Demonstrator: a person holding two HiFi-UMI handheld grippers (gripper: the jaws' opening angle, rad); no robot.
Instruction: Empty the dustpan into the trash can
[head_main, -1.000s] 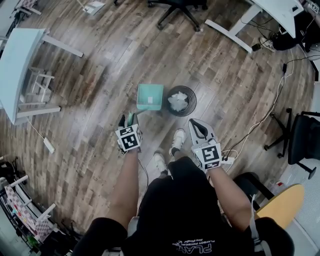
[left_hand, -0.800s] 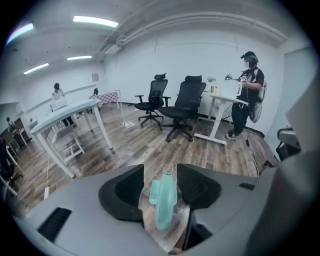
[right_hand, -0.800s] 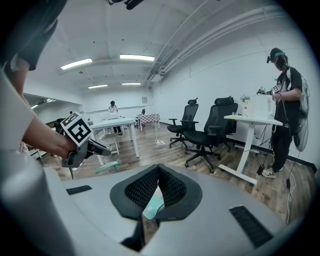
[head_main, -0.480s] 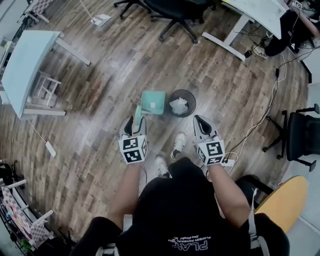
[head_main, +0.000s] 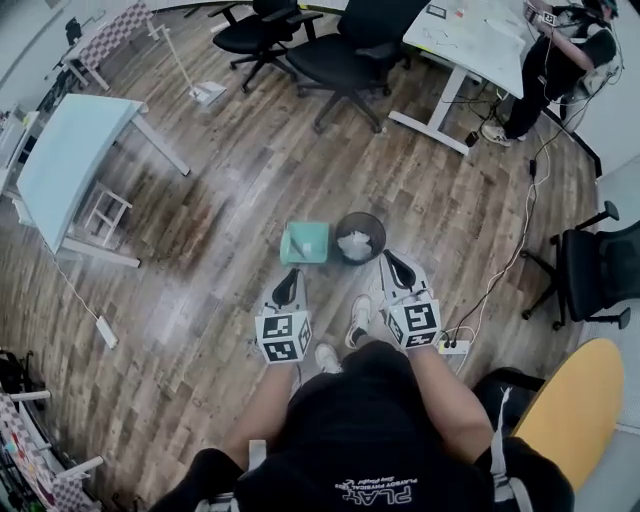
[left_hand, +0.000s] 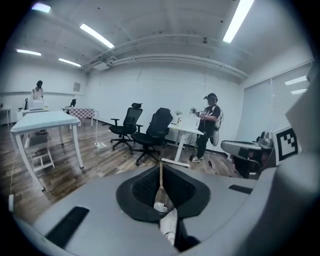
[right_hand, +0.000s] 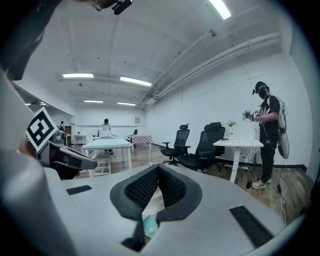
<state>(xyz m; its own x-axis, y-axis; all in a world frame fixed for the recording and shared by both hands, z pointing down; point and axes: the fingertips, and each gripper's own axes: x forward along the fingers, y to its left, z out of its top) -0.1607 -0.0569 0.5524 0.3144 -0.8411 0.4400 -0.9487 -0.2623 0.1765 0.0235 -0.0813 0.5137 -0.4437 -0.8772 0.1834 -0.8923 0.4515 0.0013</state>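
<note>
Dustpan (head_main: 305, 243): teal plastic, square pan, sits on the brown wood-plank floor (head_main: 230, 190). Neither gripper holds it. It is just beside the round black mesh trash can (head_main: 360, 238), at the can's 9 o'clock; cannot tell whether the two touch. Crumpled white paper (head_main: 355, 243) lies inside the can.

Left gripper (head_main: 291, 278), grey with a square-marker cube: at the dustpan's 6 o'clock in the head view, clear of it. Its jaws have just been closing with nothing between them. In the left gripper view the black ribbed pads (left_hand: 145, 187) meet along a thin seam, clenched on air.

Right gripper (head_main: 388, 258), same build: at the can's 5 o'clock, apart from it. In the right gripper view its ribbed pads (right_hand: 142, 190) meet at the tips, clenched and empty.

The person's white shoes (head_main: 358, 315) stand between the two grippers, at the can's 6 o'clock. A white power strip (head_main: 452, 347) lies at the right gripper's 4 o'clock.

Rest of the room, head view:
- A light blue table (head_main: 60, 160) is at 10 o'clock.
- Black office chairs (head_main: 345, 50) are at 12.
- A white desk (head_main: 470, 35) is at 1, with another person (head_main: 560, 50) beside it.
- A yellow round tabletop (head_main: 570, 410) is at 4.
</note>
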